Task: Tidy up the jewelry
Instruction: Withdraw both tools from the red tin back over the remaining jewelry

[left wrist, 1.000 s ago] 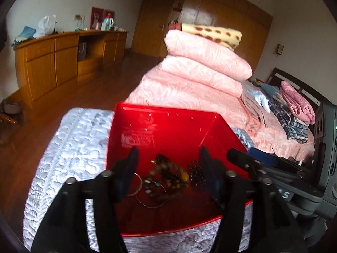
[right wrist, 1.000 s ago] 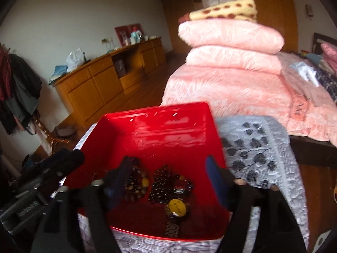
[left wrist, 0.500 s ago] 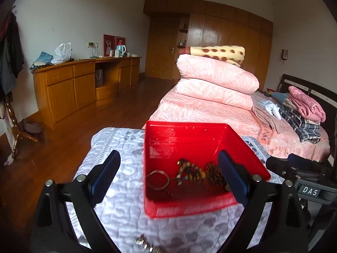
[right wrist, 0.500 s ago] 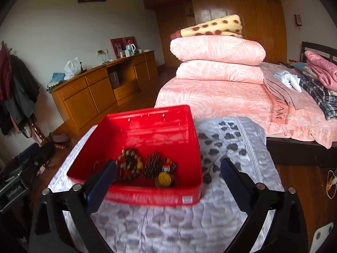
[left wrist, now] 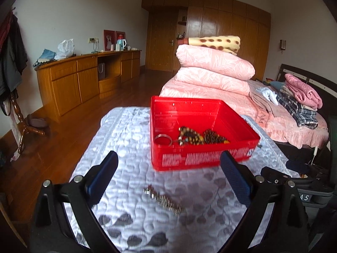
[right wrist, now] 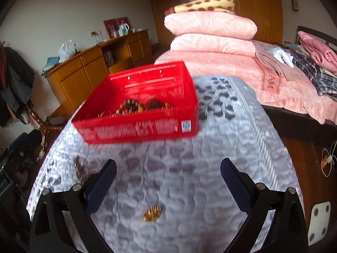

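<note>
A red plastic box (left wrist: 202,160) stands on a table covered with grey quilted cloth (left wrist: 126,139). Inside it lie a silver bangle (left wrist: 163,139) and several beaded bracelets (left wrist: 190,137). My left gripper (left wrist: 168,157) is open, short of the box, with nothing in its jaws. A silver chain-like piece (left wrist: 164,200) lies on the cloth between and below its fingers. In the right wrist view the red box (right wrist: 137,130) is ahead to the left. My right gripper (right wrist: 168,168) is open and holds nothing. A small gold piece (right wrist: 151,213) lies on the cloth below it, with the silver piece (right wrist: 78,168) to its left.
A bed with stacked pink quilts (left wrist: 212,69) and folded clothes (left wrist: 299,101) stands behind the table. A wooden sideboard (left wrist: 69,82) lines the left wall and a coat stand (left wrist: 14,97) is at far left. The cloth's edges drop to wooden floor (left wrist: 52,143).
Both grippers have drawn back from inside the red box and their jaws have spread wide. The silver piece and the gold piece on the cloth have come into view.
</note>
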`<state>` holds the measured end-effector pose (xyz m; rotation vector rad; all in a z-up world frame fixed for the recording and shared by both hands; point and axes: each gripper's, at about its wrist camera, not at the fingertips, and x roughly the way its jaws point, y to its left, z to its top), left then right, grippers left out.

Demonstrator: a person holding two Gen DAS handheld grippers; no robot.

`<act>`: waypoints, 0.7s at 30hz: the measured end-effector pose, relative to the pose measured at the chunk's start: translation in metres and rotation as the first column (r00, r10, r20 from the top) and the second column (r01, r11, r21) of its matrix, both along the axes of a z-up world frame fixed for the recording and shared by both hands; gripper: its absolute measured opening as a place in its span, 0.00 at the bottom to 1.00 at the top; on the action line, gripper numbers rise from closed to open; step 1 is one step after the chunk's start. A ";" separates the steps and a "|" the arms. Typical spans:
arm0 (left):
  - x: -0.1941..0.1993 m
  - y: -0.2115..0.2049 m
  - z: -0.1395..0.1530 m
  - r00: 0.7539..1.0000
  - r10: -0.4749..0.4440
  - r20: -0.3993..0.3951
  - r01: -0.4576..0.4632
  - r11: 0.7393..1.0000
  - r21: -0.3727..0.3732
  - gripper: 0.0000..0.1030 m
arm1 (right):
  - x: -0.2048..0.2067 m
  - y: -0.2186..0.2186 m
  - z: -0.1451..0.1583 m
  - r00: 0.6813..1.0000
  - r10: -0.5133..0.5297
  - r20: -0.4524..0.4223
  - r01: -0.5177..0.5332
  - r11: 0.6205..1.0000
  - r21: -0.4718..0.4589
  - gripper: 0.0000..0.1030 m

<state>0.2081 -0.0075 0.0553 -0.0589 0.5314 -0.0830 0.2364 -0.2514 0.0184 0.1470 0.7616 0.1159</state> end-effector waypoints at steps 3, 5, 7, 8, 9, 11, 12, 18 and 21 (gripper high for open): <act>-0.008 0.004 -0.009 1.000 0.005 -0.030 -0.005 1.000 -0.009 0.92 | -0.010 0.003 -0.010 1.000 -0.015 -0.024 0.015 1.000 -0.015 0.94; -0.013 0.007 -0.018 0.999 0.006 -0.052 -0.007 1.000 -0.011 0.93 | -0.014 0.005 -0.015 0.999 -0.018 -0.040 0.018 1.000 -0.018 0.94; -0.017 0.009 -0.026 0.997 0.012 -0.074 -0.013 1.000 -0.005 0.93 | -0.020 0.008 -0.022 0.998 -0.005 -0.056 0.004 1.000 -0.013 0.94; -0.018 0.010 -0.029 0.997 0.013 -0.081 -0.013 1.000 -0.002 0.93 | -0.022 0.009 -0.025 0.998 -0.001 -0.066 0.000 1.000 -0.013 0.94; -0.020 0.011 -0.033 0.995 0.013 -0.095 -0.013 1.000 0.001 0.93 | -0.024 0.010 -0.028 0.997 0.001 -0.073 -0.002 1.000 -0.015 0.94; -0.024 0.013 -0.039 0.994 0.015 -0.111 -0.015 1.000 0.006 0.94 | -0.030 0.014 -0.033 0.997 0.021 -0.074 -0.022 1.000 -0.013 0.94; -0.027 0.013 -0.041 0.993 0.017 -0.114 -0.016 1.000 0.009 0.94 | -0.033 0.016 -0.035 0.997 0.033 -0.070 -0.034 0.999 -0.011 0.94; -0.036 0.018 -0.054 0.989 0.027 -0.143 -0.025 1.000 0.016 0.94 | -0.041 0.022 -0.043 0.996 0.053 -0.073 -0.053 0.999 0.010 0.94; -0.037 0.020 -0.058 0.988 0.033 -0.153 -0.030 0.999 0.020 0.94 | -0.042 0.024 -0.045 0.996 0.041 -0.080 -0.042 0.999 -0.012 0.94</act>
